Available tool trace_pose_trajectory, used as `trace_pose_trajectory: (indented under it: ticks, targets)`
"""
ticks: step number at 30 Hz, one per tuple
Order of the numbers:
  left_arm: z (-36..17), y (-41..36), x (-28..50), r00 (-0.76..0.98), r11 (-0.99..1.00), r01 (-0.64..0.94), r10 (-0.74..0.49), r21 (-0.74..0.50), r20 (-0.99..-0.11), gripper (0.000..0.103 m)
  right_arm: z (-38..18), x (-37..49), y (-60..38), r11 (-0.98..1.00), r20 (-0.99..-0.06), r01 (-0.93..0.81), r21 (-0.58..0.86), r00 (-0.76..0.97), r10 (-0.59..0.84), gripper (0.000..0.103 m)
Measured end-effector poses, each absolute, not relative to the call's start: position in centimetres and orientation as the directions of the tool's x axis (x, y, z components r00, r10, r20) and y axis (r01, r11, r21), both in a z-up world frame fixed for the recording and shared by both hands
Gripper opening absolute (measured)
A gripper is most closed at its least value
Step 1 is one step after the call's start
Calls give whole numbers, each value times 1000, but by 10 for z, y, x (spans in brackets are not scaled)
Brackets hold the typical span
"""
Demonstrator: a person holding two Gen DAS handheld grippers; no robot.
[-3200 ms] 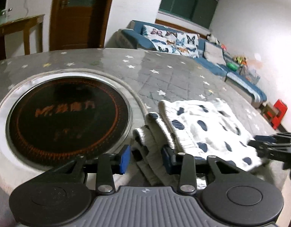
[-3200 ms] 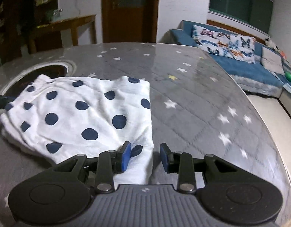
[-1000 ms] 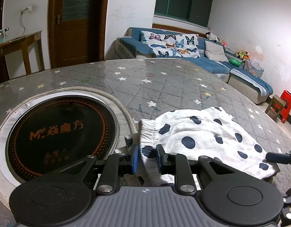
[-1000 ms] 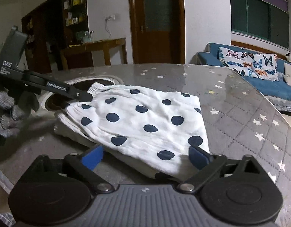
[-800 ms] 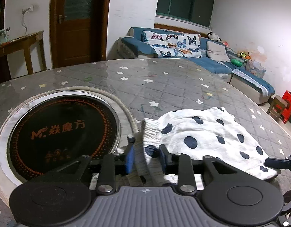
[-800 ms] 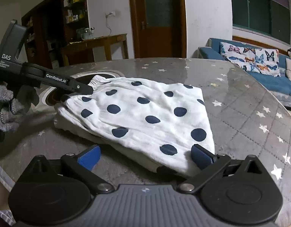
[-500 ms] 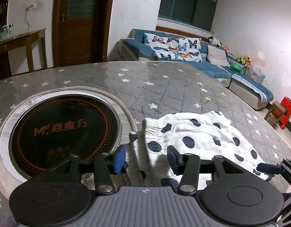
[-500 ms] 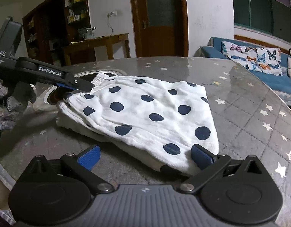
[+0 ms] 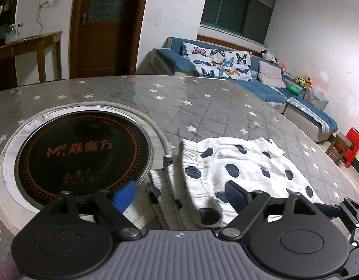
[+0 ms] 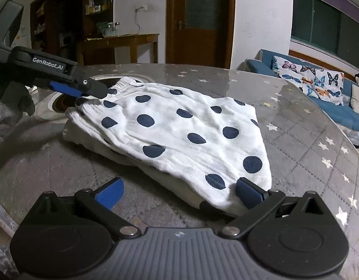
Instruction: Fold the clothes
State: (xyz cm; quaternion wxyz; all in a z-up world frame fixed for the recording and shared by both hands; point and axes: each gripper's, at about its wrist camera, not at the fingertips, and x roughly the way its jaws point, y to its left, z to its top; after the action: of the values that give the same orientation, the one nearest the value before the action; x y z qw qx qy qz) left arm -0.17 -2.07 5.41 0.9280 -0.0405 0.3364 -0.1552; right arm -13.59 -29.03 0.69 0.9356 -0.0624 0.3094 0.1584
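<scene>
A white garment with navy dots (image 9: 237, 163) lies folded in layers on the grey star-patterned table (image 9: 202, 107). My left gripper (image 9: 180, 196) is at its gathered waistband end. Its jaws are opening wide, with the waistband edge lying loose between them and neither pad pressing on it. The right wrist view shows the same garment (image 10: 179, 126), with the left gripper (image 10: 93, 93) at its far left corner. My right gripper (image 10: 179, 192) stands open at the near hem, its right pad beside the cloth's corner. It also shows at the left wrist view's edge as the right gripper (image 9: 329, 210).
A round black hob plate (image 9: 81, 151) is set into the table left of the garment. A gloved hand (image 10: 13, 107) holds the left gripper. A blue sofa (image 9: 226, 70), a wooden side table (image 10: 118, 44) and a red stool (image 9: 352, 144) stand beyond the table.
The left gripper's jaws have spread from nearly shut on the waistband to wide apart, letting the cloth go. The garment lies still. The right gripper has stayed open in place.
</scene>
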Motion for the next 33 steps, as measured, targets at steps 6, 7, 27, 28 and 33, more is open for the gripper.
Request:
trace_pose_trajectory:
  ticks: [6, 7, 27, 28, 33]
  targets:
    - [53, -21, -7, 724, 948, 258, -318, -188, -612, 100, 6, -137, -290, 942, -592, -333, -28, 765, 253, 103]
    - [53, -22, -8, 724, 947, 259, -319, -188, -611, 103, 6, -137, -290, 943, -590, -332, -29, 767, 252, 103]
    - [50, -21, -22, 718, 955, 234, -297, -185, -629, 103, 7, -139, -288, 950, -575, -307, -49, 786, 225, 103]
    - [50, -20, -22, 718, 955, 232, -296, -185, -630, 103, 7, -139, -288, 950, -576, -307, -55, 787, 221, 103]
    - [50, -17, -26, 724, 960, 216, -278, -176, -631, 103, 16, -142, -284, 946, -559, -312, -89, 802, 212, 103]
